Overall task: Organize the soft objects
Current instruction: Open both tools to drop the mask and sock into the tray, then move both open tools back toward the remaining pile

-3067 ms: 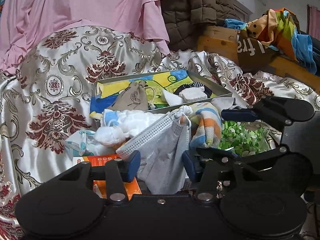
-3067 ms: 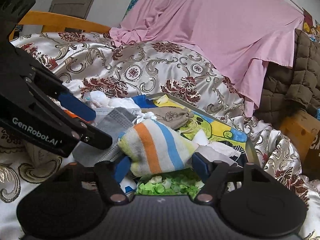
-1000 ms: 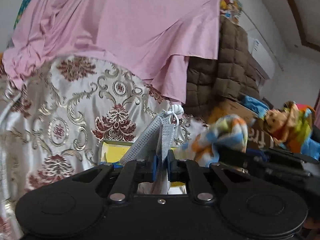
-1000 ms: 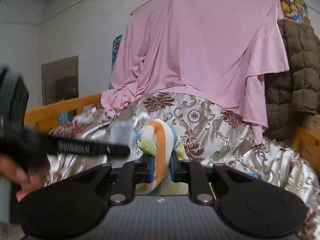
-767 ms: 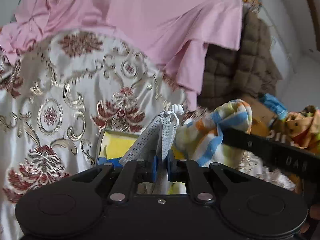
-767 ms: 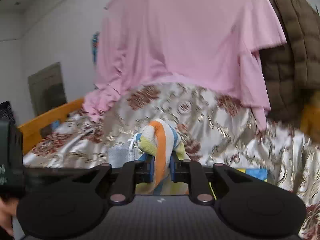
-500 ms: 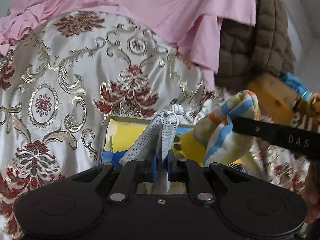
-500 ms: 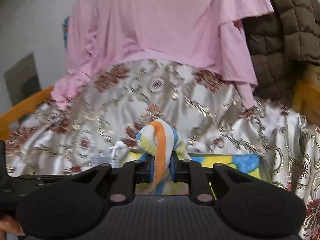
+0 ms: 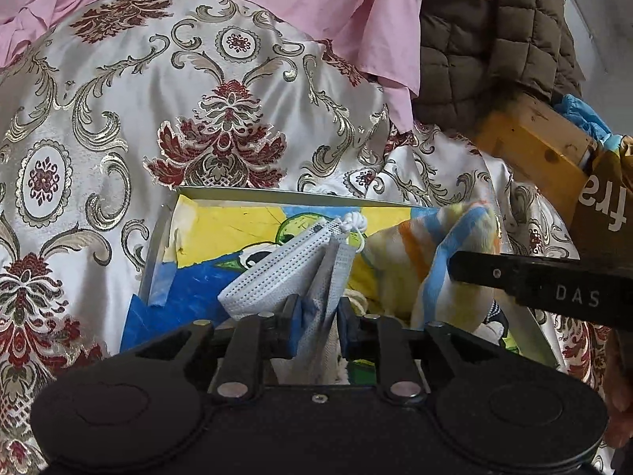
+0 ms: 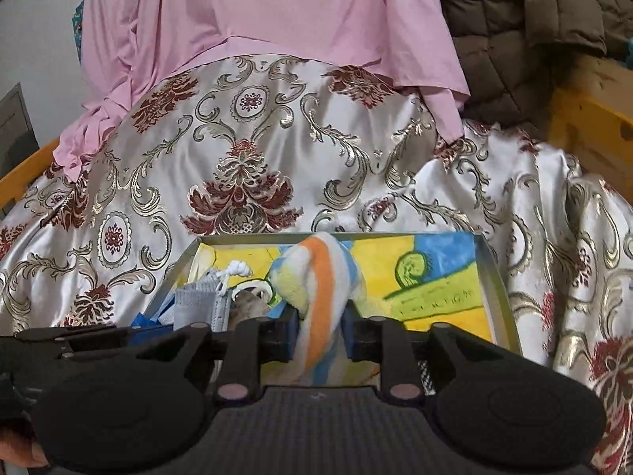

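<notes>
Gripped between the blue pads of the left gripper point(image 9: 319, 316): a folded grey-white pleated face mask point(image 9: 277, 273), dotted along its edge, with knotted white ear loops at the top. Jaws narrow and just been easing apart, with the mask touching both pads. Hung over the left part of a shallow metal tray point(image 9: 273, 193) lined with a yellow-and-blue painted sheet.

Pinched likewise in the right gripper point(image 10: 320, 330): a fluffy rolled sock point(image 10: 321, 273) striped orange, blue, white and pale yellow, upright and bulging above the pads. Jaws slightly wider, also just been opening, with the sock filling the gap. Poised over the tray's middle, just beside the mask.

Spread beneath the tray: a cream satin cloth point(image 9: 118, 118) with gold scrolls and maroon flowers.
</notes>
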